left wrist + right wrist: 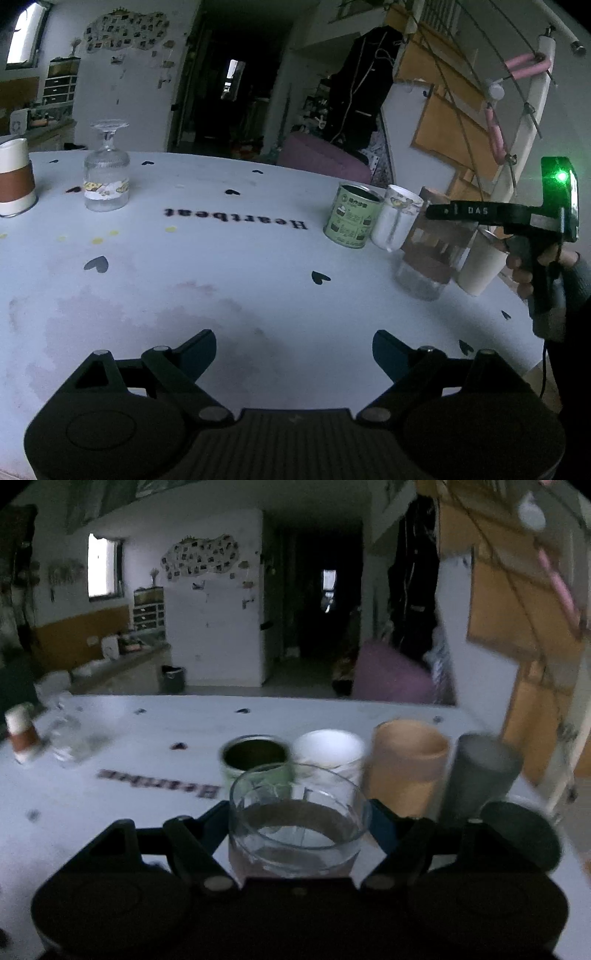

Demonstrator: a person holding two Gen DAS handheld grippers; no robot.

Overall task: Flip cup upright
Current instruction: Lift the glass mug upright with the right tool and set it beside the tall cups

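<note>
A clear glass cup with a brown band [295,823] stands upright, mouth up, between the fingers of my right gripper [295,819]; the jaws sit on both its sides, and I cannot tell whether they press it. In the left wrist view the same cup [428,258] stands at the table's right edge with the right gripper [480,214] over it. My left gripper [293,350] is open and empty above the near table. An upside-down stemmed glass [107,173] and an upside-down white cup with a brown sleeve [14,181] stand far left.
Behind the glass cup stand a green tin [255,760], a white cup [328,753], a tan cup [406,764] and a grey cup [480,771]. The white tablecloth [221,277] carries black hearts and the word Heartbeat. The table's edge is close on the right.
</note>
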